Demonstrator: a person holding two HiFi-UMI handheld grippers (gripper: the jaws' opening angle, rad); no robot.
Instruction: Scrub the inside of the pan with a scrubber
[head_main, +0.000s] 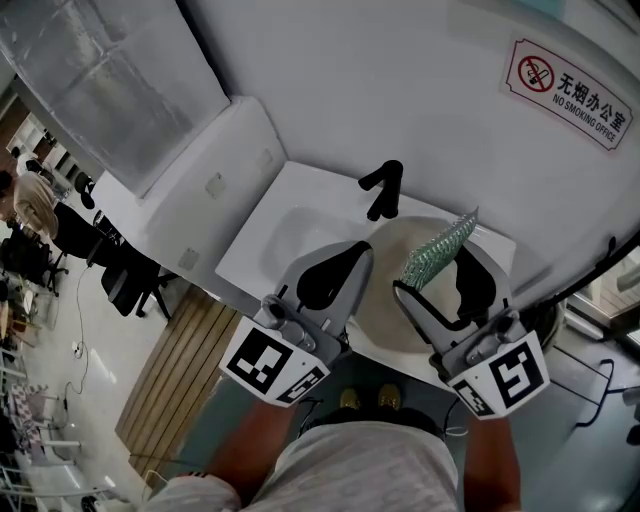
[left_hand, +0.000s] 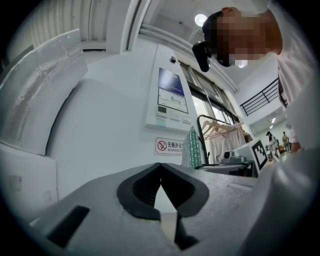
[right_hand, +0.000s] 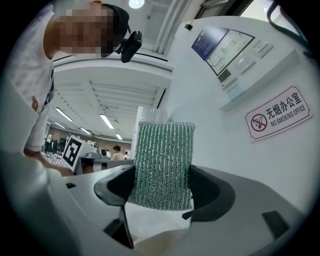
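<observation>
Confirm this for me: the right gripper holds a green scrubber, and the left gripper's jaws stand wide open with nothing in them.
One part is wrong. The left gripper is not wide open: the left gripper view shows its jaws shut, tips together. There is indeed nothing in them. The rest stands: the right gripper holds the green scrubber.

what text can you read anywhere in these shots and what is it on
"无烟办公室" and "NO SMOKING OFFICE": on the red-bordered sign on the white wall, next to a crossed-out cigarette symbol.
Wall panel, screen and buttons: print too small to read.
</observation>
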